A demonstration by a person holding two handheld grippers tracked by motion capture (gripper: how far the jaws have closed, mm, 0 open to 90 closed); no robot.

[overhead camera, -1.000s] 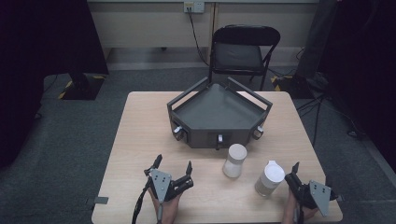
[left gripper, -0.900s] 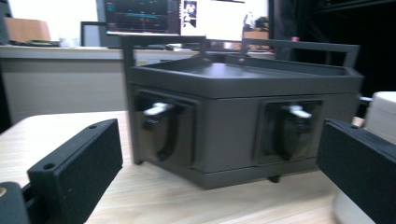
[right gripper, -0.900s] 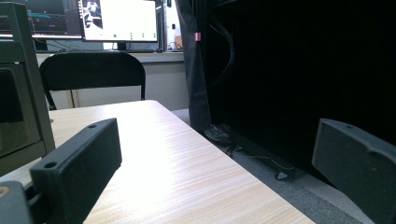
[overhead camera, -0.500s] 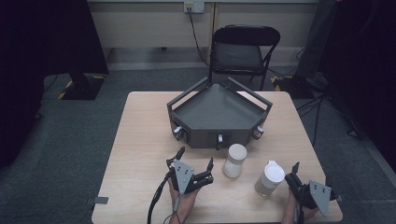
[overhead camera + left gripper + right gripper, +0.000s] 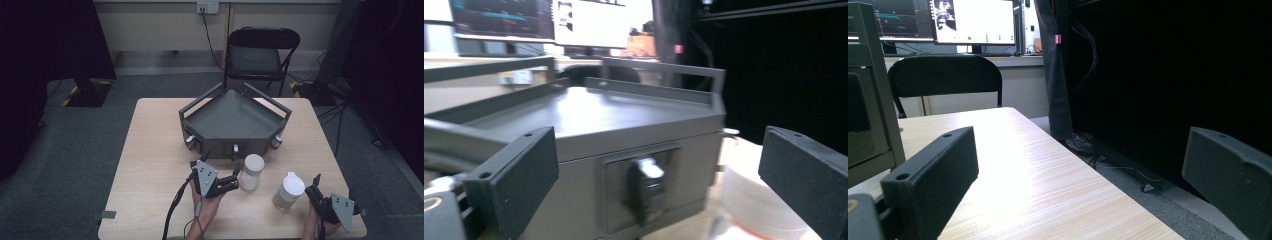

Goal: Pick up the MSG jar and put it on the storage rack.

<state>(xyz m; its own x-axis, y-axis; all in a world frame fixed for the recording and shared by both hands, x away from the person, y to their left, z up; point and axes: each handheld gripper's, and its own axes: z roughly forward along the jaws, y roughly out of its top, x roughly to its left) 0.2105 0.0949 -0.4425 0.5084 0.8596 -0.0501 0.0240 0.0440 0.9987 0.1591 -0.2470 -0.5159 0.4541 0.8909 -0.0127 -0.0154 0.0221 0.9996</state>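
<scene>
1. Left gripper [image 5: 234,179]: has moved forward and rightward from the near table edge; its tips now lie just beside the white jar [image 5: 251,171]. Jaws spread wide, holding nothing.
2. White jar: upright on the wooden table [image 5: 150,150], in front of the grey tray [image 5: 232,117]; seen by the right jaw in the left gripper view [image 5: 754,200].
3. Right gripper [image 5: 315,187]: unmoved at the near right corner, jaws wide, empty, near the lidded bottle [image 5: 289,191].
</scene>
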